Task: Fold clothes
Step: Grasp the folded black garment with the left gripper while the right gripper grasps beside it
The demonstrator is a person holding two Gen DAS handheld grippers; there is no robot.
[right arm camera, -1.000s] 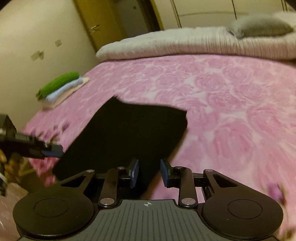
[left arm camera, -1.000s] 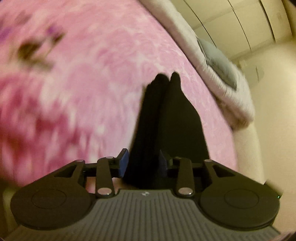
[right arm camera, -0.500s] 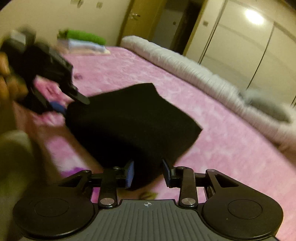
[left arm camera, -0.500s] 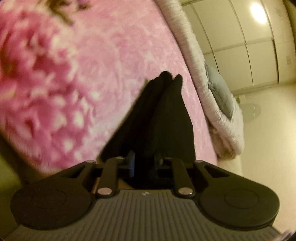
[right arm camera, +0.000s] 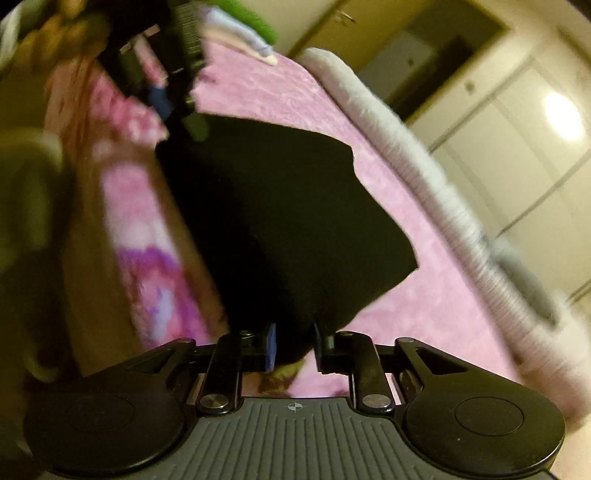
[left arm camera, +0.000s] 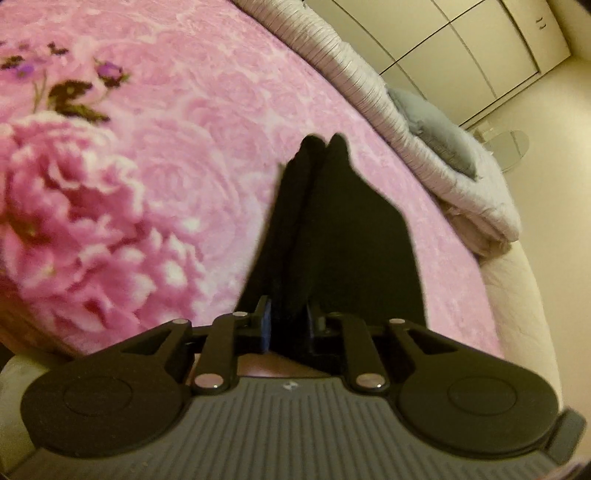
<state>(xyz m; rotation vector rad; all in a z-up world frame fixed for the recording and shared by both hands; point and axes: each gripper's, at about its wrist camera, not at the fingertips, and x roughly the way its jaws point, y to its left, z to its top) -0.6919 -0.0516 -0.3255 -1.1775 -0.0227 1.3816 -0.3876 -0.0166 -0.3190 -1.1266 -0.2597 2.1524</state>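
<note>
A black folded garment [left arm camera: 343, 236] hangs over the pink rose-patterned bedspread [left arm camera: 177, 122]. My left gripper [left arm camera: 287, 325] is shut on its near edge, with several cloth layers between the blue pads. My right gripper [right arm camera: 293, 345] is shut on another edge of the same black garment [right arm camera: 280, 221], which is lifted off the bedspread [right arm camera: 291, 96]. The left gripper also shows in the right wrist view [right arm camera: 170, 92], at the garment's far corner, held by a hand.
A rolled grey-white quilt [left arm camera: 373, 88] and a grey pillow [left arm camera: 432, 129] lie along the bed's far side. Folded green and pale clothes [right arm camera: 251, 33] sit at a far corner. Wardrobe doors [left arm camera: 461, 48] and a doorway [right arm camera: 417, 66] stand beyond.
Both grippers have lifted and swung the black garment up off the bedspread; the right view has tilted strongly. The left gripper's jaws closed tighter on the cloth.
</note>
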